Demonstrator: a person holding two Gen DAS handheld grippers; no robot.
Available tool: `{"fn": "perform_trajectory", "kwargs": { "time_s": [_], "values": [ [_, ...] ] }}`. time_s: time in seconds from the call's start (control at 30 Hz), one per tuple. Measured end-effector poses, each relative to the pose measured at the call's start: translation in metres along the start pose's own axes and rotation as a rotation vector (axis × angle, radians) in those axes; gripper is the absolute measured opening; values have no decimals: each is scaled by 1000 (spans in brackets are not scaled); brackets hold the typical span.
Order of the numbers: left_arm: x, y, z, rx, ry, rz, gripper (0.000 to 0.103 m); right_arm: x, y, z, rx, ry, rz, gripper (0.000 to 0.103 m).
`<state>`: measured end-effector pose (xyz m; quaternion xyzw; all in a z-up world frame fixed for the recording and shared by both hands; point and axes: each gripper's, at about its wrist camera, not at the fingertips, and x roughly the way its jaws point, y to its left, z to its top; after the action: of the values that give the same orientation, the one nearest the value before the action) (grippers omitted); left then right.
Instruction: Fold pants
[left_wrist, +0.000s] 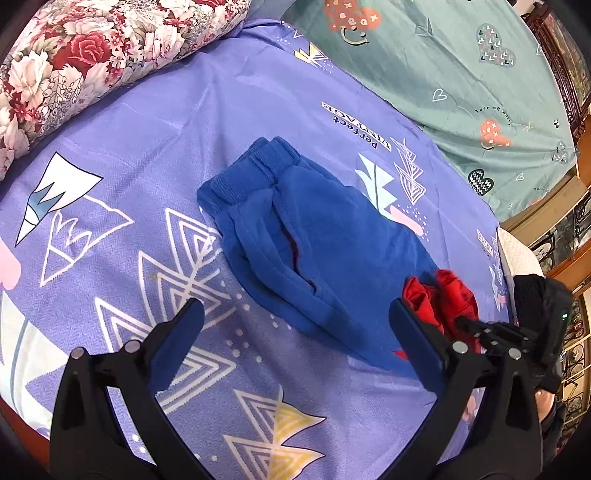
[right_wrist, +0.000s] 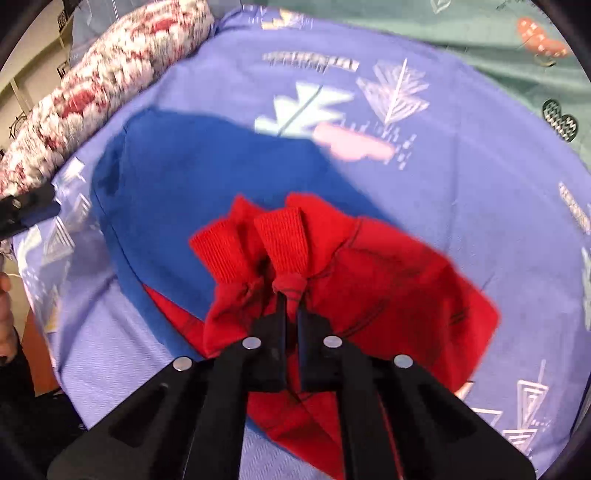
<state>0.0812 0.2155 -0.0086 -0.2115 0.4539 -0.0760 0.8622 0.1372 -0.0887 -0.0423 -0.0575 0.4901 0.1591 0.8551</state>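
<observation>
Blue pants (left_wrist: 317, 236) with red lower legs lie on a purple patterned sheet (left_wrist: 147, 155), waistband toward the far left. My left gripper (left_wrist: 295, 314) is open and empty, hovering just in front of the pants. My right gripper (right_wrist: 291, 291) is shut on the bunched red leg ends (right_wrist: 280, 240), with the ribbed cuffs sticking up past the fingertips, held above the blue part (right_wrist: 192, 170). The right gripper and its red cloth (left_wrist: 443, 295) also show at the right of the left wrist view.
A floral pillow (left_wrist: 92, 59) lies at the far left. A green sheet with hearts (left_wrist: 461, 74) covers the far right side. Wooden furniture (left_wrist: 569, 206) stands past the bed's right edge. The left gripper's finger (right_wrist: 26, 210) shows at the left of the right wrist view.
</observation>
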Motion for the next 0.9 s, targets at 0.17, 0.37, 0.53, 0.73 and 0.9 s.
{"fn": "perform_trajectory", "kwargs": {
  "time_s": [0.17,0.37,0.53,0.73,0.9],
  "values": [
    [4,-1,-2,-4,12,-6,101,-41,-9,10,28,-117,34,4],
    [-2,-3,-6,6,4,-3,101,4,40,5,-114,5,19,4],
    [-1,7,-5,-31,5,-2,101,14,38,-11,-98,24,86,38],
    [4,1,-9,-8,20,-11,101,22,39,-12,-95,44,34,36],
    [-2,9,-2,-36,3,-15,101,12,27,-3,-47,4,-4,15]
  ]
}}
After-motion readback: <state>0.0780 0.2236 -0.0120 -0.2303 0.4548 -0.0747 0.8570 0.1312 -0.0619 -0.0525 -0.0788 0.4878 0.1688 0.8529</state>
